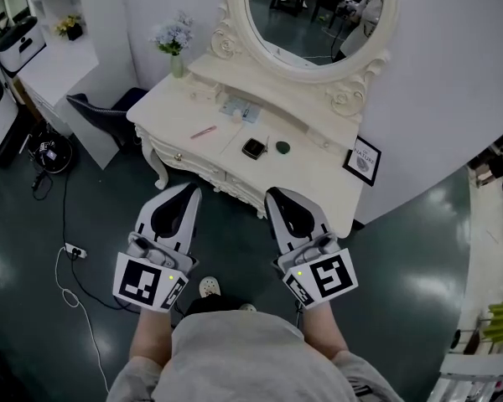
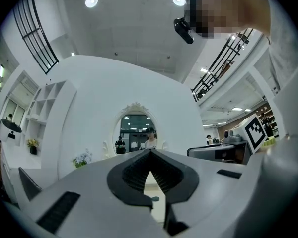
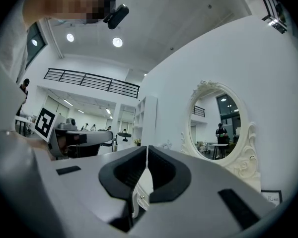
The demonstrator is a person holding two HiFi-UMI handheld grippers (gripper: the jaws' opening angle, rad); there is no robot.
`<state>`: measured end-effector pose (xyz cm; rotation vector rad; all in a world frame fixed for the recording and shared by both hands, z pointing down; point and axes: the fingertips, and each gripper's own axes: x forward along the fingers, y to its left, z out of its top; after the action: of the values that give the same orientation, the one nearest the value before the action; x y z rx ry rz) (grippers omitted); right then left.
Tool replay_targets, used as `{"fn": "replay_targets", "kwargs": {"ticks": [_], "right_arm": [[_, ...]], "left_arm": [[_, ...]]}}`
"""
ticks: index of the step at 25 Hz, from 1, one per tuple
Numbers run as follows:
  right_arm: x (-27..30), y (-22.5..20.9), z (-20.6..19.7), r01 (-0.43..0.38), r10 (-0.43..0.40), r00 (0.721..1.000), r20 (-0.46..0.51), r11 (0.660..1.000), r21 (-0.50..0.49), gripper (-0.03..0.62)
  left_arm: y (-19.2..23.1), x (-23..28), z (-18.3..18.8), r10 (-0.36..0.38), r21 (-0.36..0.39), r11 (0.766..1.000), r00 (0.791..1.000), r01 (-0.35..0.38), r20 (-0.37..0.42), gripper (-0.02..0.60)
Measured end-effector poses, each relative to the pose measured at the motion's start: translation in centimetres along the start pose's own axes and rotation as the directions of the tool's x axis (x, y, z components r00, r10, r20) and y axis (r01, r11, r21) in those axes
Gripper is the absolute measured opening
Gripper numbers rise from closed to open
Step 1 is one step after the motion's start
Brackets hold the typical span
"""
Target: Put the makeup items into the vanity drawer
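the makeup items lie on the cream vanity surface (image 1: 318,178), none of them in a claw. we see a pink pencil (image 1: 204,131) lying flat toward the left side. a dark square compact (image 1: 253,148) sits near the middle, and a small green round item (image 1: 282,148) lies just beside it, not touching it. a pale blue packet (image 1: 239,109) lies further back, close to the raised shelf under the oval mirror (image 1: 318,23). the drawer front (image 1: 187,155) along the near edge of the vanity is closed.

a vase of pale flowers (image 1: 175,42) stands at the back left corner. a small framed picture (image 1: 362,159) stands at the right end.

the left claw (image 1: 191,193) and the right claw (image 1: 273,196) are held side by side in front of the vanity, over the dark floor (image 1: 402,249), well apart from every item. in each gripper view the tips of the two jaws meet with nothing between them, so both claws are closed and empty. both point toward the vanity and the mirror.

a power strip (image 1: 74,251) with a white cable lies on the floor to the left.
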<state>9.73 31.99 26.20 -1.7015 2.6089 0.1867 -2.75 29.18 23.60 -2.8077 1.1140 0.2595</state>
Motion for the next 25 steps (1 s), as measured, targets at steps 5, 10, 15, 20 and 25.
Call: {"fn": "replay_targets", "kwargs": {"ticks": [5,10,15,20,25], "right_arm": [[3.4,-0.8,0.0,0.009,-0.01,0.999,0.032,0.999,0.037,0.023],[6.9,-0.6,-0.6,0.02,-0.021,0.999,0.028,0.999,0.04,0.023],[9.3,-0.4,-1.3,0.039,-0.04,0.999,0.016,0.998,0.041,0.023],[10.5,-1.2,-2.4,0.058,-0.058,0.998,-0.009,0.997,0.044,0.023],[12.3,-3.1,-3.2,0.065,-0.065,0.998,-0.009,0.997,0.052,0.023]], "left_arm": [[3.4,1.6,-0.5,-0.013,-0.013,1.0,1.0,0.013,0.008,0.014],[6.3,2.7,-1.4,-0.049,-0.023,0.999,0.999,0.049,0.01,0.014],[8.5,3.7,-2.2,-0.086,-0.008,0.996,0.996,0.086,0.003,0.014],[9.9,5.0,-3.4,-0.086,-0.036,0.996,0.996,0.086,-0.002,0.014],[10.8,6.9,-4.7,-0.097,-0.023,0.995,0.995,0.096,-0.023,0.014]]}}
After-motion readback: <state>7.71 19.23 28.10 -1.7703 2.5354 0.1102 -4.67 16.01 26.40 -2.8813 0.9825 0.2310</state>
